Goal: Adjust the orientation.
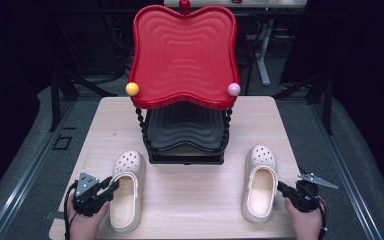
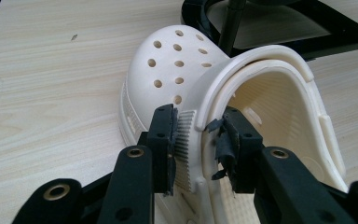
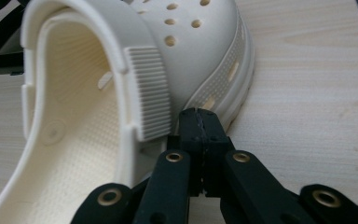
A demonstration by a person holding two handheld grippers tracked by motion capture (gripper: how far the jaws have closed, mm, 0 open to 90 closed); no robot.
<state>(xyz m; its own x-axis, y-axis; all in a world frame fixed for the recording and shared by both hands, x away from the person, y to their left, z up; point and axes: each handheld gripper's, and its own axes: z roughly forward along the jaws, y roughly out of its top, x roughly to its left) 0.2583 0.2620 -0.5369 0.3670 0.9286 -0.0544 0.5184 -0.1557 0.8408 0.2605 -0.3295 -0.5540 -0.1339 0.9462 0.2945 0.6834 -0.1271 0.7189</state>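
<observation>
I had a gripper in each hand, both low at the near edge of the table (image 1: 190, 210). My left gripper (image 1: 114, 183) sat at about seven o'clock on the tabletop, its jaws straddling the outer wall and strap of the left clog (image 1: 126, 192). From the left gripper view, that gripper (image 2: 198, 130) had one jaw outside the ribbed end of the strap (image 2: 185, 135) and the other inside the shoe's opening. The jaws were part-way spread around the wall; the outer pad lay against the ribbing, but I could not tell whether the inner pad pressed on the rim.

My right gripper (image 1: 281, 187) was at about five o'clock, with its jaws pressed together and nothing between them. In the right gripper view the closed tip (image 3: 199, 122) sat just beside the outer side of the right clog (image 3: 121, 93), at the base of its ribbed strap end; whether it touched the shoe I could not tell.

Both clogs lay flat on their soles, toes pointing to twelve o'clock, well apart from each other. The left one lay at seven o'clock, the right clog (image 1: 260, 182) at five. Between them, toward twelve, stood a two-tier rack: a black tray (image 1: 185, 131) low down and a red tray (image 1: 184, 55) above it. A yellow ball (image 1: 132, 88) and a pink ball (image 1: 234, 89) capped its near corners.
</observation>
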